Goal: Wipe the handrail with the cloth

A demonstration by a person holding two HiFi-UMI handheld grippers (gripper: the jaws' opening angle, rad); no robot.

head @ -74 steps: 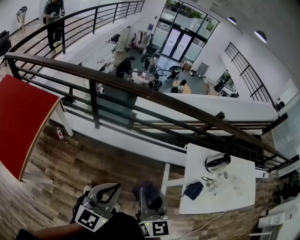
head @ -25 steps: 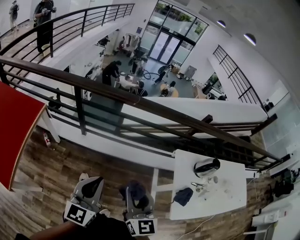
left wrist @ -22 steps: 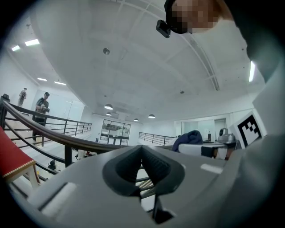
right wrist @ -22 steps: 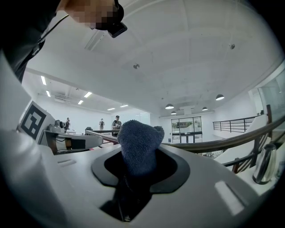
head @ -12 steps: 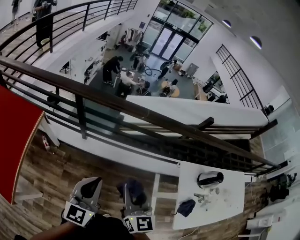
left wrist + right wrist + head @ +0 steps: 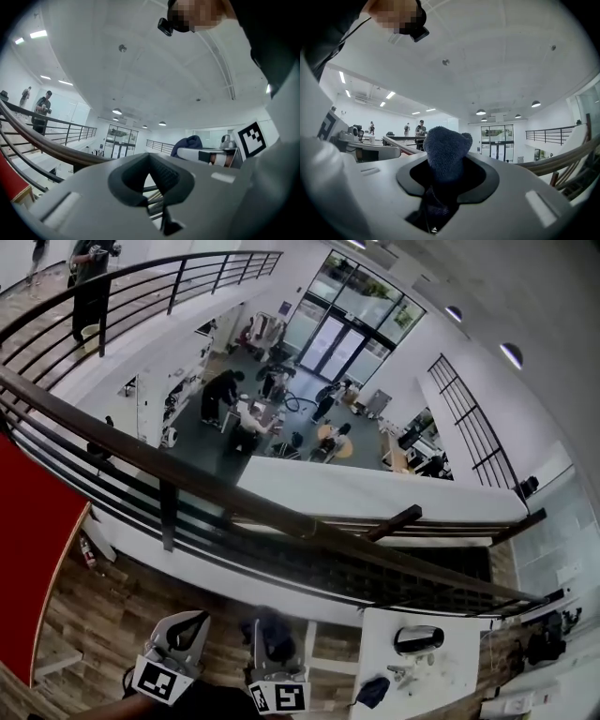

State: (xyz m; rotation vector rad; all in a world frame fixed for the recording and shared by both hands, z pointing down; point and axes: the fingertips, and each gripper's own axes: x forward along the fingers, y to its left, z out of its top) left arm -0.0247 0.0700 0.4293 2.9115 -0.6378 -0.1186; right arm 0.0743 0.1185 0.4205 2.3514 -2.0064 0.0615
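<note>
At the bottom centre of the head view, the right gripper [image 6: 270,643] has its jaws clamped on the dark blue cloth [image 6: 446,151], which bulges up out of them. The left gripper [image 6: 181,638] sits just beside it on the left, its jaws seemingly drawn together on nothing, though its close view is distorted. Both are well apart from the brown handrail [image 6: 253,510], which crosses diagonally from the left edge towards the lower right.

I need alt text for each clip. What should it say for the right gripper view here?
A dark blue cloth stands up from the right gripper, whose jaws are shut on it, in the middle of the view. Behind it is a white ceiling, and the brown handrail runs along the right edge, apart from the cloth.
</note>
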